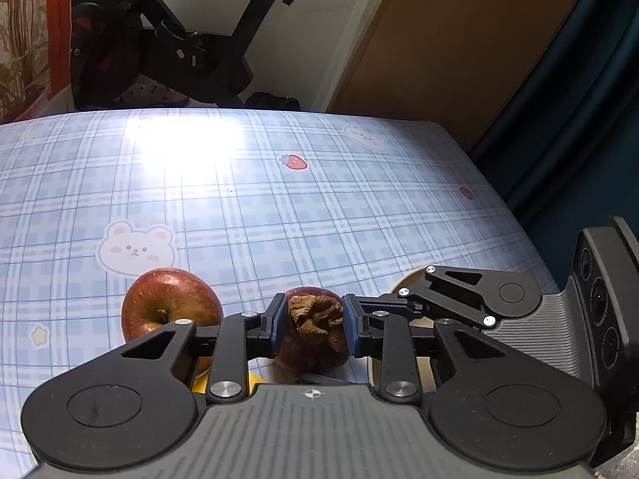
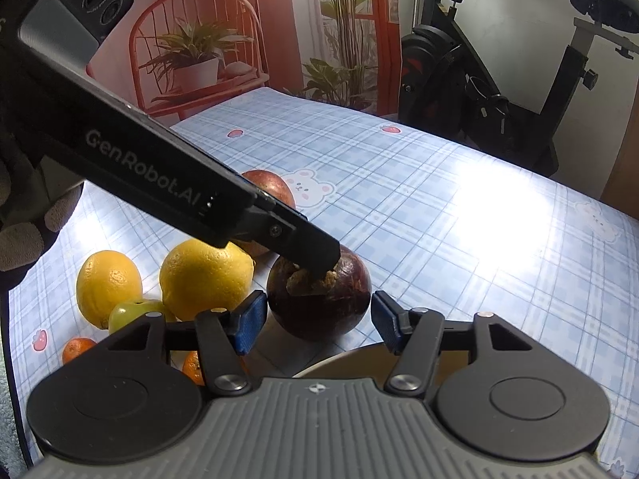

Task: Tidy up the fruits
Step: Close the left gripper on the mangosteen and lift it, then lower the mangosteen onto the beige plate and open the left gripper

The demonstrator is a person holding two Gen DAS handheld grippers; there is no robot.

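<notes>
A dark purple mangosteen with a dried brown calyx sits on the blue checked tablecloth. My left gripper is shut on its top, one pad pressed against each side by the calyx. In the right wrist view the left gripper slants down from the upper left onto the mangosteen. My right gripper is open, one blue pad on each side of the fruit with a small gap on both sides. A red apple lies just left of the mangosteen.
Two yellow citrus fruits, a green apple and small tangerines lie left of the mangosteen. A pale bowl rim shows under my right gripper. A gloved hand is at the left edge. An exercise bike stands behind the table.
</notes>
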